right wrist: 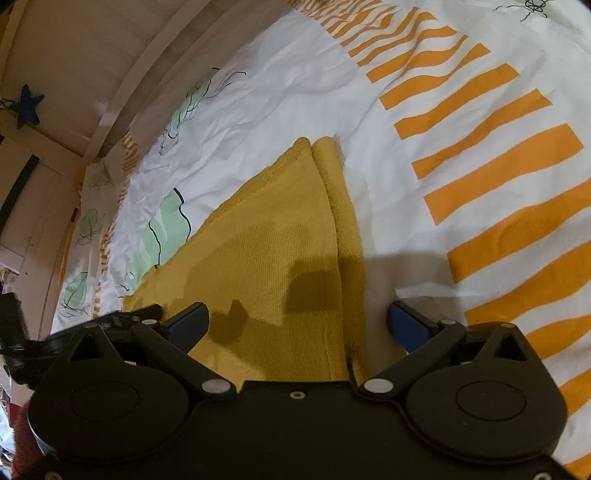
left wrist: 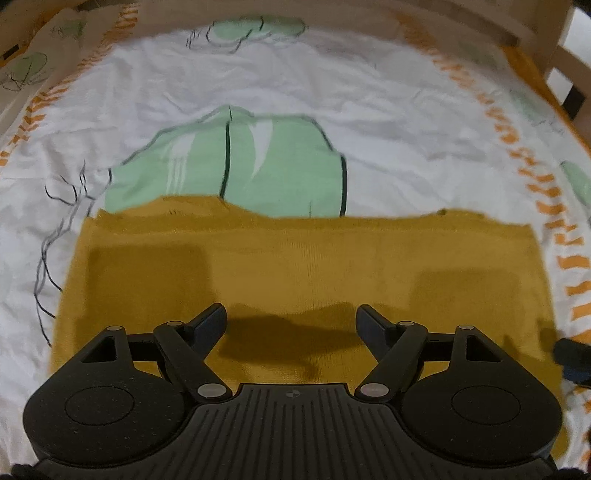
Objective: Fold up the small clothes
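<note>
A mustard-yellow knitted garment (left wrist: 303, 266) lies flat on the bed, folded into a broad rectangle. My left gripper (left wrist: 291, 317) hovers over its near part, jaws wide open, nothing between them. In the right wrist view the same garment (right wrist: 280, 236) shows a folded edge running away from me, a narrow strip lying beside the main panel. My right gripper (right wrist: 297, 321) is open above that fold, empty. The left gripper's tip (right wrist: 140, 314) pokes in at the left of the right wrist view; the right gripper's dark tip (left wrist: 570, 354) shows at the right edge of the left wrist view.
The bed cover (left wrist: 332, 92) is white with green shapes, thin black lines and orange stripes (right wrist: 480, 155) along its border. A pale wooden bed frame (left wrist: 517, 29) runs along the far side. A blue star (right wrist: 26, 105) hangs on the wall at left.
</note>
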Tool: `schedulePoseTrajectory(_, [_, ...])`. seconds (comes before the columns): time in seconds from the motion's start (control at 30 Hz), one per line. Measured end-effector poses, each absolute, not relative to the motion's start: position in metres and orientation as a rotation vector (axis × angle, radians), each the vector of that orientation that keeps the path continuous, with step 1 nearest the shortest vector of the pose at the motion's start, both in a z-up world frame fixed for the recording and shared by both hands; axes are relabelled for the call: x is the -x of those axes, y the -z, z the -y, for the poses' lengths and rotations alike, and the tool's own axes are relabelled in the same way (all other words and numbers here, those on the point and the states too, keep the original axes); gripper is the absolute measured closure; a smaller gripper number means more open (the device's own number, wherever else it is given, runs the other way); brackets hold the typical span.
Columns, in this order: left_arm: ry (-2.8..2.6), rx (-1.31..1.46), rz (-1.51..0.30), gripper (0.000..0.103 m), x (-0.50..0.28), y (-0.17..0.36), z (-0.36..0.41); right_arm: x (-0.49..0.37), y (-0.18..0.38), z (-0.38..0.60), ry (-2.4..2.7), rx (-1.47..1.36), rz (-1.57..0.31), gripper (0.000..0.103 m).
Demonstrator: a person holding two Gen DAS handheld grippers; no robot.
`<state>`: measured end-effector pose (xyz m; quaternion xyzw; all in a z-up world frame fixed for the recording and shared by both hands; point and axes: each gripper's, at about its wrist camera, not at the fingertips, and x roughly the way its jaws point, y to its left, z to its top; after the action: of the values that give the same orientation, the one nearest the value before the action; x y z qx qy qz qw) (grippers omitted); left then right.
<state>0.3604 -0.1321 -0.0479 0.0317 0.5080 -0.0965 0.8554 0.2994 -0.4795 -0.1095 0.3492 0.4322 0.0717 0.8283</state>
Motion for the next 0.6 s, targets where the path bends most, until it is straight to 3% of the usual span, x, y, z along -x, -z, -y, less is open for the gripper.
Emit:
schedulePoseTrajectory(0.33, [0.175,-0.139,-1.053,0.007,-0.364,0.066,0.14,-0.301,0.111,0.481,-0.155,-0.757,-0.917,0.0])
schedulePoseTrajectory(0.6, [0.165,-0.15,-1.051,0.004,-0.365,0.068,0.143,-0.302,0.115,0.487,-0.164,-0.808,-0.899,0.0])
